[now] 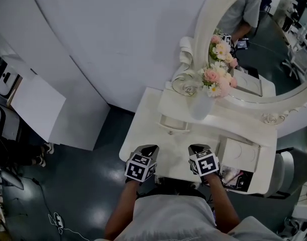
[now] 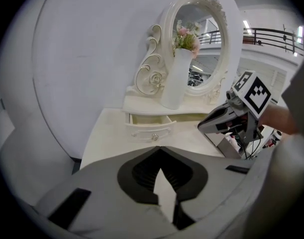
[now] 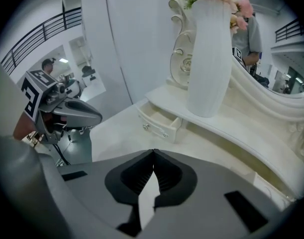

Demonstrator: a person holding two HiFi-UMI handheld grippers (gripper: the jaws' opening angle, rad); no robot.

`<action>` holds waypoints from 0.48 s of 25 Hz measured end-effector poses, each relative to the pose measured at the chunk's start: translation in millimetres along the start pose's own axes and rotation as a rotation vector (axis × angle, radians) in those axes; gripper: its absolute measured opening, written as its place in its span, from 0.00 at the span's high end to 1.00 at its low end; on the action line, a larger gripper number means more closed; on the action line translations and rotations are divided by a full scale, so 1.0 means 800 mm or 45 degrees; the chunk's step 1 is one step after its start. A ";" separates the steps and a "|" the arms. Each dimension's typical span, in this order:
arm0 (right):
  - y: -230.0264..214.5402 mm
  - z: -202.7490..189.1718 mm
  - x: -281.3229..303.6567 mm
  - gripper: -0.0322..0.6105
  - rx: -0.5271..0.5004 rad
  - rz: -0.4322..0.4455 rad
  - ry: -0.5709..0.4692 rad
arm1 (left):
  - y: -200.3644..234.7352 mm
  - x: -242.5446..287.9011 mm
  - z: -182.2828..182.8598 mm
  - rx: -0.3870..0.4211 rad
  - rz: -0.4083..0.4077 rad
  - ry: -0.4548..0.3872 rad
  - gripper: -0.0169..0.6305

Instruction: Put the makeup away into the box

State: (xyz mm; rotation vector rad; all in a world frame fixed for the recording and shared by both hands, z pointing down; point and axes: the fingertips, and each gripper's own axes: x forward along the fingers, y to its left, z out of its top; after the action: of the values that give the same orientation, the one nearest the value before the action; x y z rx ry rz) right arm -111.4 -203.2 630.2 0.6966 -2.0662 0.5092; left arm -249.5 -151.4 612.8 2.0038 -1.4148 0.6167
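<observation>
Smooth, white-painted table (image 1: 143, 134) and box (image 1: 239, 153)

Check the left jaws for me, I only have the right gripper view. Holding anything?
Observer: No. The left gripper has its jaws together, with nothing between them.
Operator: Where's the box?
Observer: The head view shows a white box at the right end of the dressing table, just right of the right gripper.
Operator: Makeup?
Observer: In front of that box, nearer the person, lie small pink and dark items; they are too small to identify.
</observation>
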 end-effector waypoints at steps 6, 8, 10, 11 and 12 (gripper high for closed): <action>0.008 0.014 -0.007 0.95 -0.042 0.007 -0.039 | 0.001 -0.005 0.007 0.008 0.012 -0.019 0.95; 0.009 0.019 -0.012 0.95 -0.044 0.007 -0.062 | -0.001 -0.006 0.010 0.018 0.016 -0.025 0.95; 0.010 0.023 -0.016 0.95 -0.043 0.009 -0.087 | -0.002 -0.008 0.014 0.029 0.019 -0.034 0.95; 0.011 0.026 -0.019 0.95 -0.044 0.010 -0.100 | -0.003 -0.008 0.016 0.033 0.021 -0.040 0.95; 0.012 0.028 -0.021 0.95 -0.045 0.012 -0.112 | -0.004 -0.009 0.018 0.037 0.022 -0.047 0.95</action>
State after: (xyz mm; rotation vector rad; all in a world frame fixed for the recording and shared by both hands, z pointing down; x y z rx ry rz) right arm -123.4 -204.0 603.5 0.6996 -2.1561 0.4538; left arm -248.4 -156.2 597.0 2.0374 -1.4537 0.6146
